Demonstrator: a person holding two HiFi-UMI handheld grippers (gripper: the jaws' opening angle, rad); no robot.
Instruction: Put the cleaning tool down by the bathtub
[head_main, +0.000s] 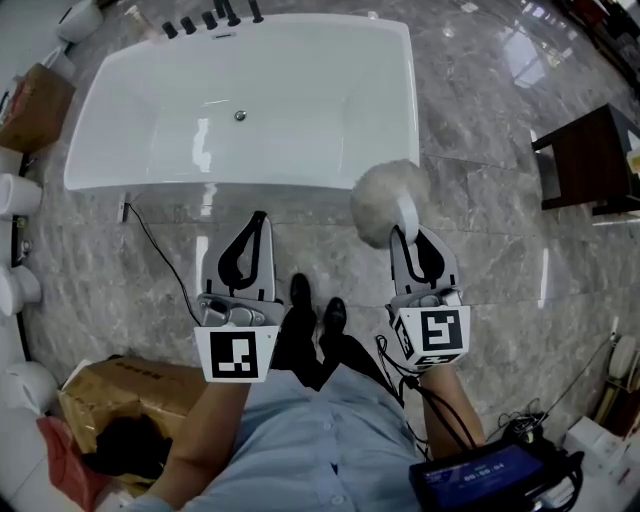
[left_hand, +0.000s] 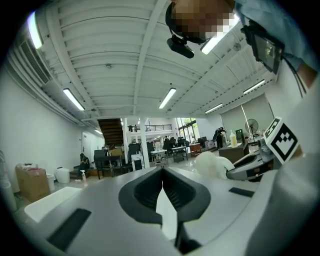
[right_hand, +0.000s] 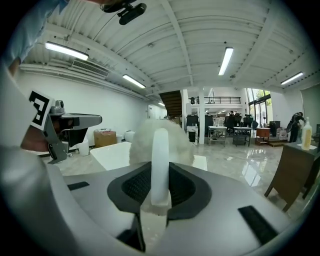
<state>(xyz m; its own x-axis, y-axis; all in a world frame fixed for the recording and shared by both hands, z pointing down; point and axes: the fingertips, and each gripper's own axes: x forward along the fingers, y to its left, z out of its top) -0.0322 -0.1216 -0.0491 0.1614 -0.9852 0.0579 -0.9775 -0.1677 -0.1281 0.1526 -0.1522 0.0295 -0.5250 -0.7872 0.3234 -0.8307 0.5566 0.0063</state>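
The cleaning tool is a fluffy white duster head (head_main: 384, 198) on a white handle (right_hand: 160, 162). My right gripper (head_main: 404, 234) is shut on that handle, and the head sticks out past its tips toward the near right corner of the white bathtub (head_main: 130, 135). In the right gripper view the handle stands upright between the dark pads and the duster head (right_hand: 160, 140) hides part of the tub. My left gripper (head_main: 259, 222) is shut with nothing in it, just short of the tub's near rim. From the left gripper view the duster (left_hand: 212, 164) shows at the right.
Grey marble floor surrounds the tub. A black cable (head_main: 160, 255) runs from the tub's near left corner. A cardboard box (head_main: 110, 395) sits near left, a dark wooden table (head_main: 590, 160) at right. White fixtures (head_main: 18, 195) line the left edge. Black taps (head_main: 210, 20) stand behind the tub.
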